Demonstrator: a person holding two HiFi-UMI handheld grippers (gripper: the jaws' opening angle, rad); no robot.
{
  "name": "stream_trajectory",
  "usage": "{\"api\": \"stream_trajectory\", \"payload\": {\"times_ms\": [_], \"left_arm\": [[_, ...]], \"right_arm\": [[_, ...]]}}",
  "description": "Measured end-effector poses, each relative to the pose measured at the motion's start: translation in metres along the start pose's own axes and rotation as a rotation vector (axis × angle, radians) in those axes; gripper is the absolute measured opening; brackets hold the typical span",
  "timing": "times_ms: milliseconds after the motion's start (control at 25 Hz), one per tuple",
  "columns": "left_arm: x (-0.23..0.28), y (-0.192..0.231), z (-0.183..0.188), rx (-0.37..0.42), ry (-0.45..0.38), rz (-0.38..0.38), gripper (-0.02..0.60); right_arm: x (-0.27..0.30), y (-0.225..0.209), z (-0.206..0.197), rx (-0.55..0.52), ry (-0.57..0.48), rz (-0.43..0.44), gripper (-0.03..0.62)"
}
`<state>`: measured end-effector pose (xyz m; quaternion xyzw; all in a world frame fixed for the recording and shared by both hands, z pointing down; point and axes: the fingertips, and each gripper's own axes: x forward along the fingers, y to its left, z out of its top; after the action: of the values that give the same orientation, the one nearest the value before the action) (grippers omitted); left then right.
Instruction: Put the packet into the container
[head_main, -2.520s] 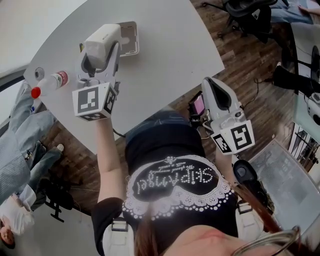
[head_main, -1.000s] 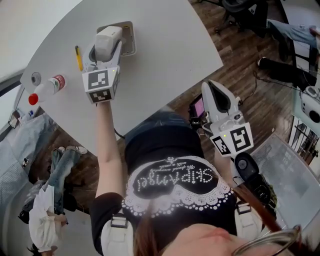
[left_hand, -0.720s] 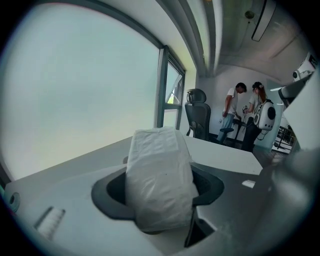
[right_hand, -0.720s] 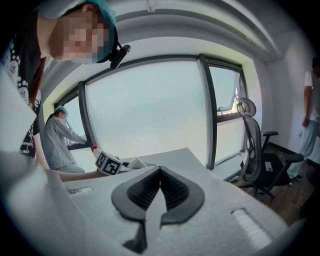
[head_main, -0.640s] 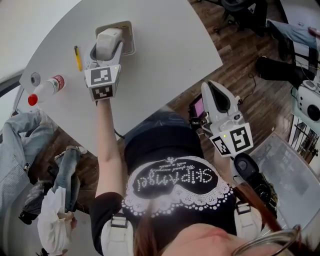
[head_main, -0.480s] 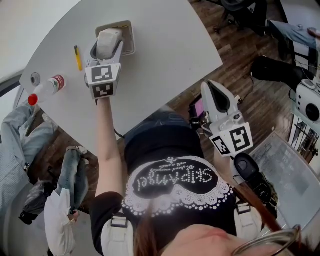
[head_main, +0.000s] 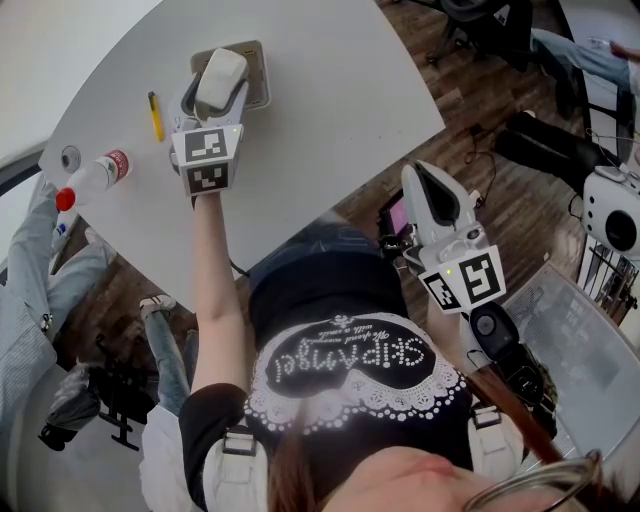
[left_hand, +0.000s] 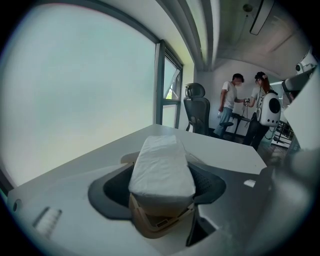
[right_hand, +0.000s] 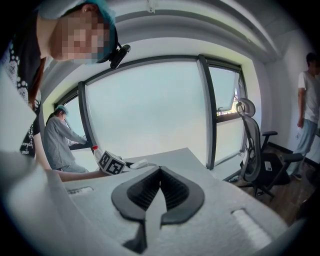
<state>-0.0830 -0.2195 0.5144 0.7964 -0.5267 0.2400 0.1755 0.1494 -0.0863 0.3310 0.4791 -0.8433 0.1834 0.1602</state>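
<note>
**Left jaws spread wide around the packet at the container**

The left gripper (head_main: 214, 98) has its jaws at their widest, and they have just been opening. The white packet (left_hand: 161, 167) lies lengthwise between them, directly on top of the tan container (left_hand: 150, 227), whose near corner shows under the packet's near end. The dark pads (left_hand: 209, 186) flank the packet on both sides. They no longer seem to press on it, though any gap is too slight to make out. Whether the packet has sunk below the container's rim cannot be told. From the head view, the packet and left gripper cover most of the container, leaving only its far and right edges bare on the grey table (head_main: 330, 110).

The right gripper (right_hand: 160, 174) is held off the table's near edge, by the person's body. Its jaws are closed tip to tip with nothing between them.

Two and a half seconds earlier, the left gripper carried the packet nearer the person, short of the container, which showed beyond it. A second ago it was already over the container, and it has since crept slightly farther across. The right gripper has not moved. The yellow pen (head_main: 155, 116) and the bottle (head_main: 92, 178) lie where they were, to the left of the gripper.
</note>
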Motion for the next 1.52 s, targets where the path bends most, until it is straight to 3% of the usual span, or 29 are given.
{"api": "stream_trajectory", "payload": {"times_ms": [600, 960, 1240, 1520], "left_arm": [[0.001, 0.002, 0.002, -0.024, -0.013, 0.002, 0.307], [0.000, 0.000, 0.001, -0.007, -0.007, 0.010, 0.305], [0.001, -0.001, -0.002, 0.048, 0.010, 0.028, 0.308], [0.001, 0.000, 0.000, 0.036, -0.010, 0.021, 0.304]], "right_arm": [[-0.002, 0.002, -0.001, 0.002, -0.004, 0.002, -0.003], [-0.010, 0.003, -0.004, 0.007, -0.008, -0.011, -0.002], [-0.013, 0.007, -0.005, 0.009, -0.015, -0.015, -0.003], [-0.020, 0.007, -0.004, 0.003, -0.027, -0.029, -0.003]]}}
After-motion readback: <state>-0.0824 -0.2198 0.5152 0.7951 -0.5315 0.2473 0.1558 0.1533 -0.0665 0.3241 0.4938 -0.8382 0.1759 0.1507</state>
